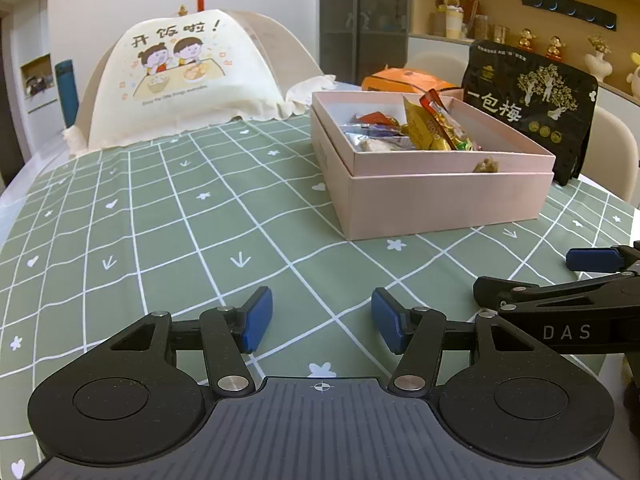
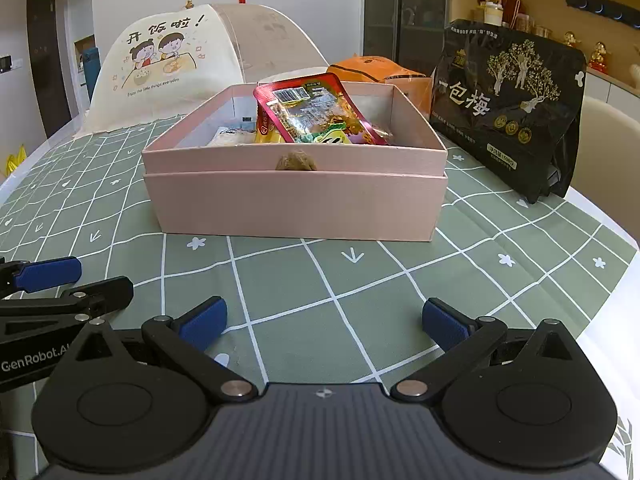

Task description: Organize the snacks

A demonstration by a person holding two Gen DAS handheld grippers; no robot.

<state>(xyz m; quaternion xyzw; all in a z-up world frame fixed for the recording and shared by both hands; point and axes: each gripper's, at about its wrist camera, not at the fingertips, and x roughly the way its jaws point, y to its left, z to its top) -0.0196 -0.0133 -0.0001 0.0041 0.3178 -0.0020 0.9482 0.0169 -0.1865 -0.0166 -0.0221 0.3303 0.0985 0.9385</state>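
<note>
A pink box (image 1: pixel 440 204) (image 2: pixel 296 208) stands on the green checked tablecloth and holds several wrapped snacks. A red and gold packet (image 2: pixel 320 112) (image 1: pixel 440 128) leans on top of them. A small brown lump (image 2: pixel 296 161) (image 1: pixel 486 166) sits at the box's near rim. Behind the box are a tall black bag (image 1: pixel 532 104) (image 2: pixel 508 104) and an orange packet (image 1: pixel 404 80) (image 2: pixel 376 68). My left gripper (image 1: pixel 322 318) is open and empty, low over the cloth, short of the box. My right gripper (image 2: pixel 324 322) is wide open and empty, close beside the left one.
A cream mesh food cover (image 1: pixel 180 76) (image 2: pixel 168 68) with a cartoon print stands at the back left of the table. The table edge (image 2: pixel 612 320) runs close on the right, with a pale chair (image 2: pixel 608 140) behind it. Shelves with ornaments fill the back right.
</note>
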